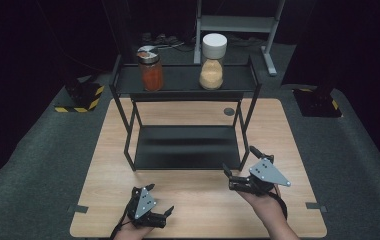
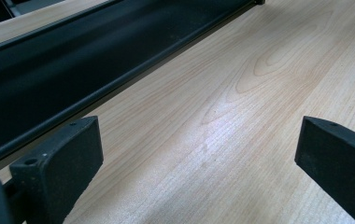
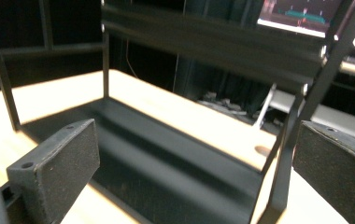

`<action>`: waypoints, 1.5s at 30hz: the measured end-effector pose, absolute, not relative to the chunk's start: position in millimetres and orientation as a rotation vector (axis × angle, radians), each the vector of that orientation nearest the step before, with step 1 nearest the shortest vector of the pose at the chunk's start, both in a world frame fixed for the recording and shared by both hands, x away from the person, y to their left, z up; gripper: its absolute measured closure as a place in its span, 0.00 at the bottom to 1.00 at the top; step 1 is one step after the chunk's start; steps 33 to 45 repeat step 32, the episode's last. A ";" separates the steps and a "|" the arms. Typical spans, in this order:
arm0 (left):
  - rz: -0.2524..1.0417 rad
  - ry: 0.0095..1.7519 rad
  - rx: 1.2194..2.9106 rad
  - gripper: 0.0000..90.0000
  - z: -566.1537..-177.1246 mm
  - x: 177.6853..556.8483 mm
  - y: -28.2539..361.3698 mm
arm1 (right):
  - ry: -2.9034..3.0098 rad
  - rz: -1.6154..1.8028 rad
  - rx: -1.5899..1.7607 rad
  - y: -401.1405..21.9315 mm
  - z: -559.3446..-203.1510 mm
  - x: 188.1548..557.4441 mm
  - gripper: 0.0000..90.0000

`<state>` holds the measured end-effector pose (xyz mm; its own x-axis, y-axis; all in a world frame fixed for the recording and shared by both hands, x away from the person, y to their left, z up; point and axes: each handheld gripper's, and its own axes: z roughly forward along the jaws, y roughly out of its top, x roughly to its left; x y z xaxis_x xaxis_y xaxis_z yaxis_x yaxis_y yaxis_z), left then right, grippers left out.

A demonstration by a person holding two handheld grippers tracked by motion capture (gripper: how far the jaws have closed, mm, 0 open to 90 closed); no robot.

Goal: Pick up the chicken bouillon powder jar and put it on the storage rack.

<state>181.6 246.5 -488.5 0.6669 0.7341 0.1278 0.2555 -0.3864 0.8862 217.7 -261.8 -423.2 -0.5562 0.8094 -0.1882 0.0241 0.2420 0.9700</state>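
Pale wooden surface on grey carpet, hazard-striped floor blocks alongside, dark room beyond, grey metal frame behind.

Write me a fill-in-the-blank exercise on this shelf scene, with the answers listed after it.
1. Both jars stand on the ____ tier of the black rack.
2. The jar with orange contents stands to the ____ of the white-lidded jar in the high view.
3. The left gripper and the right gripper each have their jaws ____.
4. The rack's bottom tier holds ____ jars.

Missing words: top; left; open; no
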 end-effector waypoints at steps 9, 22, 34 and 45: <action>0.649 0.774 1.948 0.01 -488.5 181.3 245.9 | 1.862 1.301 0.858 -279.3 -466.2 209.8 0.00; 0.663 0.781 1.943 0.01 -489.1 179.0 244.3 | 1.888 1.204 0.915 -295.4 -501.3 193.2 0.00; 0.679 0.782 1.960 0.01 -488.0 178.3 240.2 | 1.929 1.158 0.916 -295.2 -495.7 191.7 0.00; 0.679 0.782 1.960 0.01 -488.0 178.3 240.2 | 1.929 1.158 0.916 -295.2 -495.7 191.7 0.00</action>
